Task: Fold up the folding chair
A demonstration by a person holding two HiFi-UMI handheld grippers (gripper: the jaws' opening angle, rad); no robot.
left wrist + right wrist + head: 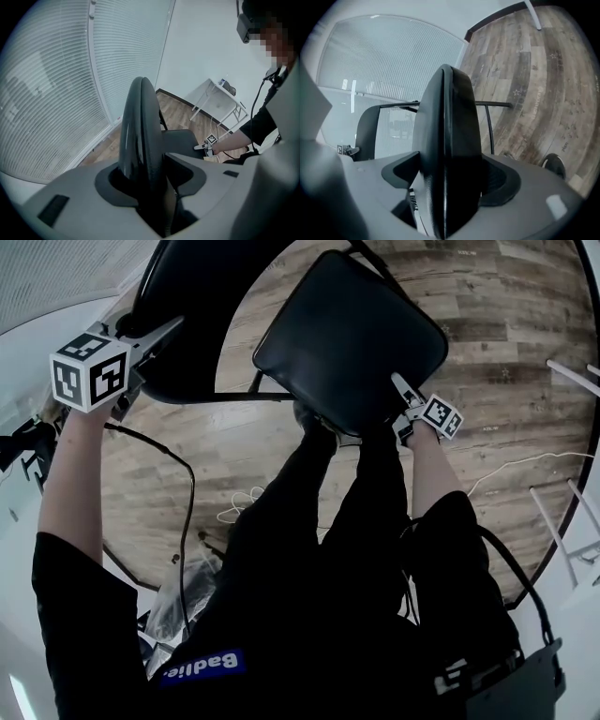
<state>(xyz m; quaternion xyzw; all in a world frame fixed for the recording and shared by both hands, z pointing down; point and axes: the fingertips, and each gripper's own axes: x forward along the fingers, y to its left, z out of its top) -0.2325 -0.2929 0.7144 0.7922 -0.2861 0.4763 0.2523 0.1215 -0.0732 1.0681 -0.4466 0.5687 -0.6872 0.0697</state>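
A black folding chair stands on the wood floor. In the head view its backrest (192, 296) is at the upper left and its padded seat (347, 334) is in the middle. My left gripper (161, 336) is shut on the backrest's top edge (138, 122), which fills the gap between its jaws. My right gripper (403, 390) is at the seat's near edge. The thick seat edge (447, 131) lies between its jaws, which stand very wide, and I see no squeeze on the padding. The backrest (365, 131) shows behind the seat.
The person's dark legs and a shoe (309, 418) are right under the seat. White cables (525, 465) trail over the floor (506, 334). White table legs (562, 521) stand at the right and a bag of cables (187, 596) lies at the lower left. Window blinds (56, 93) run behind the chair.
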